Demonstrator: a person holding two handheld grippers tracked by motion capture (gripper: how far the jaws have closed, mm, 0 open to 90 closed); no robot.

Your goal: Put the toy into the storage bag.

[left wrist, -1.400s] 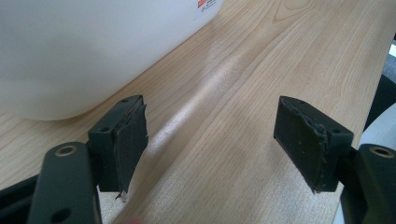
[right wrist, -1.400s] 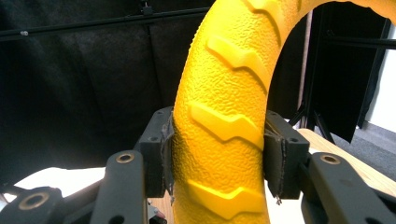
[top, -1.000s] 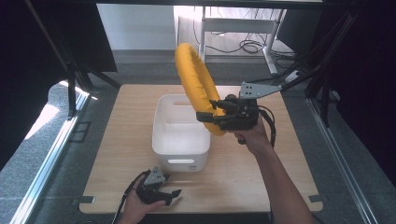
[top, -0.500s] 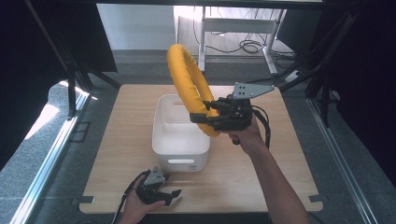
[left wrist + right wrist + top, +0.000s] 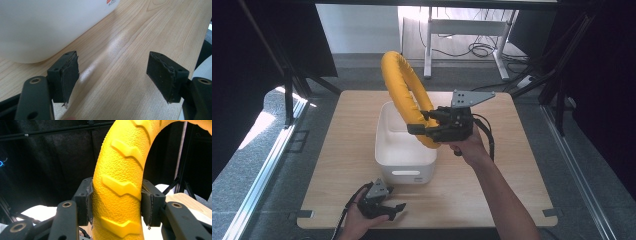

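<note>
one yellow ring (image 5: 404, 95) carried over the white bin (image 5: 404, 145)

the right gripper (image 5: 428, 130) has its jaws clamped on the ring's lower arc; compared with a second ago the ring has swung leftward and now stands tilted above the bin's right half, so lowering it into the bin looks like the step in hand. near the bin's front edge, the left gripper (image 5: 384, 207) rests on the surface (image 5: 512, 165), jaws wide and holding nothing.
</note>
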